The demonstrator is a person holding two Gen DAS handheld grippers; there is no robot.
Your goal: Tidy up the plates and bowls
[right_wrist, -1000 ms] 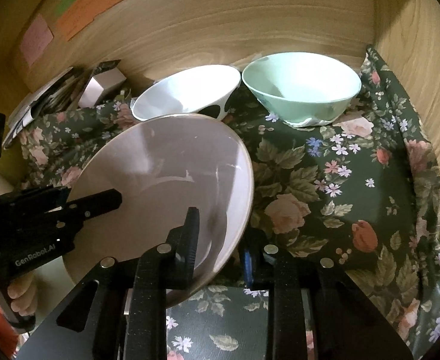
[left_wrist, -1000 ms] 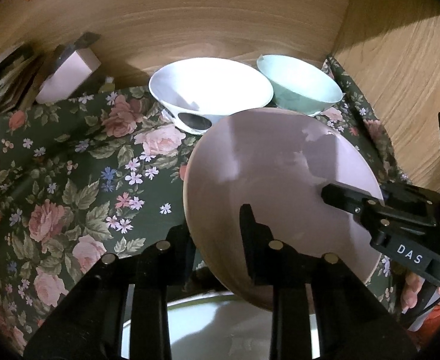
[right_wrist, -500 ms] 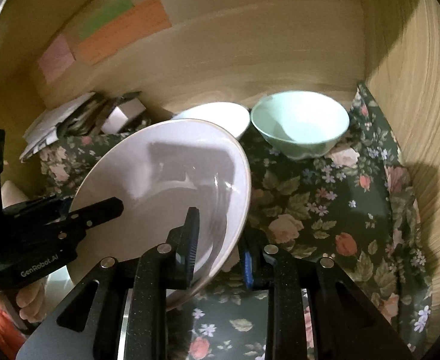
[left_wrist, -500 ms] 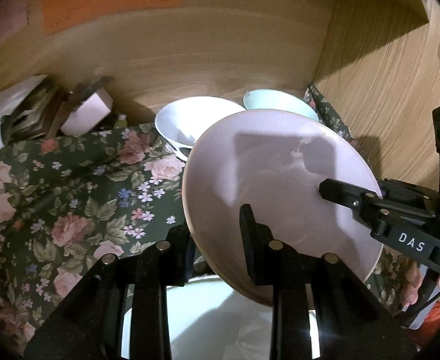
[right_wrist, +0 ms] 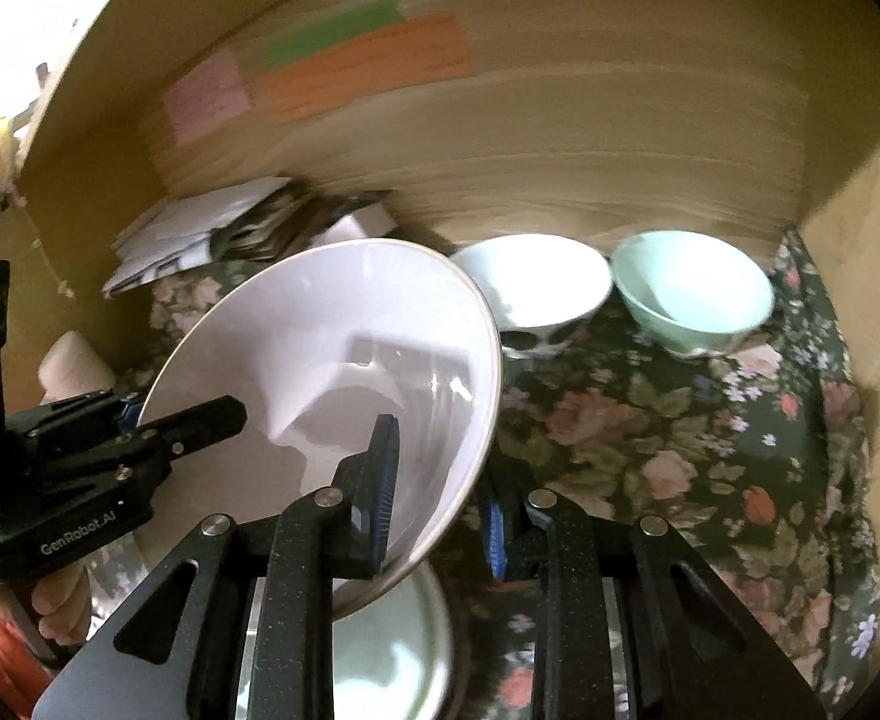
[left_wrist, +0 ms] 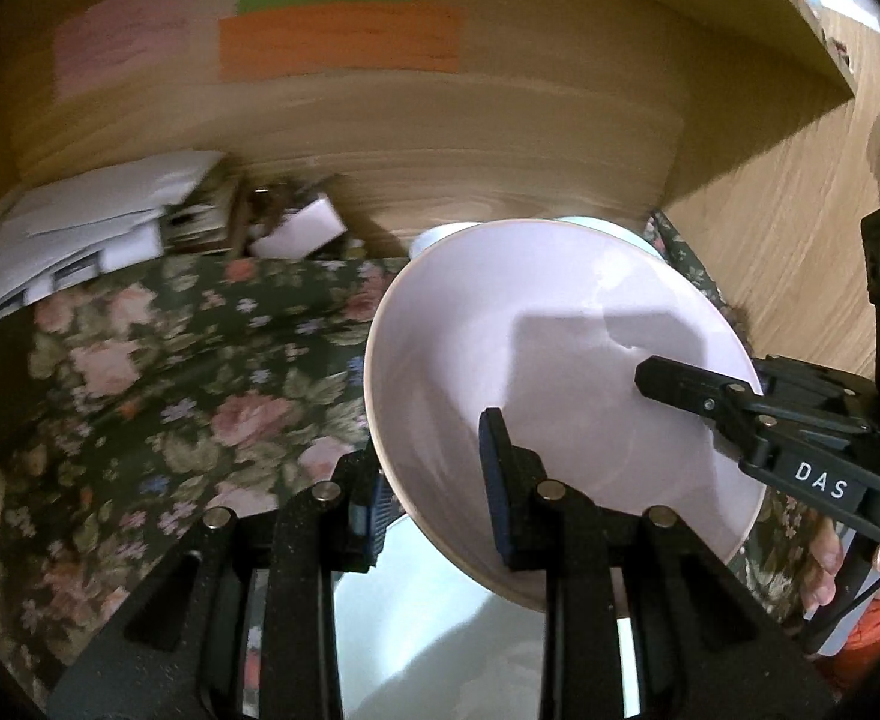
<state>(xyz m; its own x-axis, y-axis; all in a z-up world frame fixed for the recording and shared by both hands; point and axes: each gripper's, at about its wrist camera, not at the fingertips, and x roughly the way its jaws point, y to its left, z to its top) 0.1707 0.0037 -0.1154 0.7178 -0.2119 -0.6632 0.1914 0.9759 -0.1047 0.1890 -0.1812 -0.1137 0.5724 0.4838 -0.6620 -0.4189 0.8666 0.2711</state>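
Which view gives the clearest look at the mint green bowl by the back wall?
The right wrist view: the mint green bowl stands fully in sight on the floral cloth, beside the white bowl. In the left wrist view only a sliver of its rim peeks above the held pink plate.

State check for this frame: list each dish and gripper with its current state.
pink plate: lifted, tilted, gripped at two rim edges
left gripper: shut on plate rim
right gripper: shut on plate rim
white bowl: upright on floral cloth
mint bowl: upright on cloth
pale plate: flat beneath
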